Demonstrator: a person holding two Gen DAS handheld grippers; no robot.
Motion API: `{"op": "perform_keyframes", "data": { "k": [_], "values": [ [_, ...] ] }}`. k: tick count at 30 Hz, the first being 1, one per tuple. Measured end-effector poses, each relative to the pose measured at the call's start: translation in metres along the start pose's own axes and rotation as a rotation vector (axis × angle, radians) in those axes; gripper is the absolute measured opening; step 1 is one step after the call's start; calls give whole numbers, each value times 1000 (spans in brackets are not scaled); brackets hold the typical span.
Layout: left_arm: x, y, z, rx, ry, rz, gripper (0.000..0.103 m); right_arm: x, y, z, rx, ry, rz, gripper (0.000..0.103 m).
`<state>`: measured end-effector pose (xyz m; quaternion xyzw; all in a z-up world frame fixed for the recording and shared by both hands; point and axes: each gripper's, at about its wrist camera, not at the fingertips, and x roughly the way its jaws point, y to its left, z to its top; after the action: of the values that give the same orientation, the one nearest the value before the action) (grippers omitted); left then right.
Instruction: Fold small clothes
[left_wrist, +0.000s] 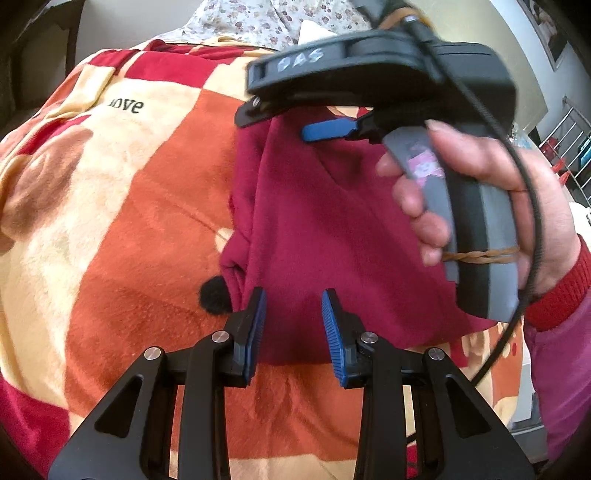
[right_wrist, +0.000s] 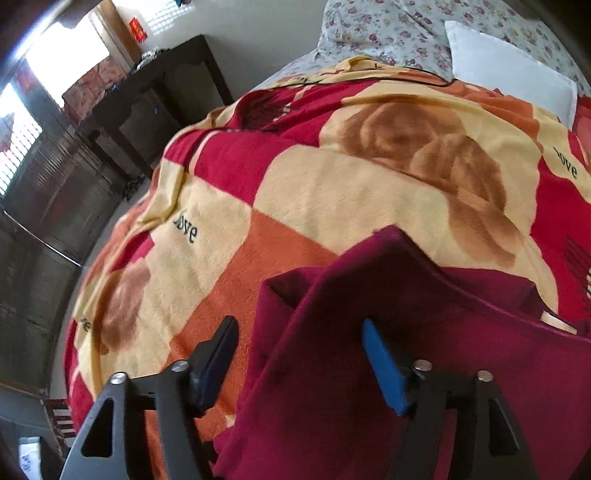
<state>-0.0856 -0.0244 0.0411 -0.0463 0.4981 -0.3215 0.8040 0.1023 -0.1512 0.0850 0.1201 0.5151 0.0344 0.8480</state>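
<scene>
I'm over a bed with a big red, orange and cream blanket (right_wrist: 332, 192), and the dark red garment (left_wrist: 325, 221) lies partly folded on it, near me. My right gripper (right_wrist: 299, 354) is spread wide with a fold of the garment between its fingers, pads not pressing it. My left gripper (left_wrist: 293, 328) stands partly open over the garment's near edge, gripping nothing.

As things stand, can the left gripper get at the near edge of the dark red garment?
Probably yes. The left gripper hangs right over the near edge of the dark red garment, jaws apart with nothing between them. The right gripper works the far edge, clear of that path.
</scene>
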Motion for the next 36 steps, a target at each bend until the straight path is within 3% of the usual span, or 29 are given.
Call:
{"op": "perform_keyframes", "data": {
  "k": [9,12,15,16,18,19,21,27,32,33,35,36],
  "values": [
    [-6,18,-3,-57,4,2,31,27,9,1,-43,28,-145,74],
    [-9,18,-6,-59,-2,-10,43,27,9,-1,-42,2,-141,75],
    [-14,22,-2,-94,-17,-68,58,19,2,-4,-45,-34,-133,52],
    [-16,23,-4,-110,-24,-96,67,14,-2,-5,-37,-43,-106,41],
    [-16,21,-2,-118,-37,-107,72,6,-14,-7,-2,-52,-28,24],
    [-14,19,-1,-106,-36,-91,72,2,-19,-8,19,-58,2,18],
    [-10,14,3,-83,-29,-63,72,-10,-28,-10,53,-84,63,17],
    [2,13,10,-68,-59,18,72,-36,-36,-16,58,-137,121,16],
    [17,16,13,-99,-29,-17,71,-46,-40,-21,66,-156,152,16],
    [23,13,17,-99,-17,-36,68,-46,-40,-20,68,-158,155,16],
    [24,5,19,-77,-12,-52,42,-50,-42,-23,68,-165,159,16],
    [21,-1,19,-55,-19,-43,39,-52,-42,-24,66,-169,159,16]
  ]
}}
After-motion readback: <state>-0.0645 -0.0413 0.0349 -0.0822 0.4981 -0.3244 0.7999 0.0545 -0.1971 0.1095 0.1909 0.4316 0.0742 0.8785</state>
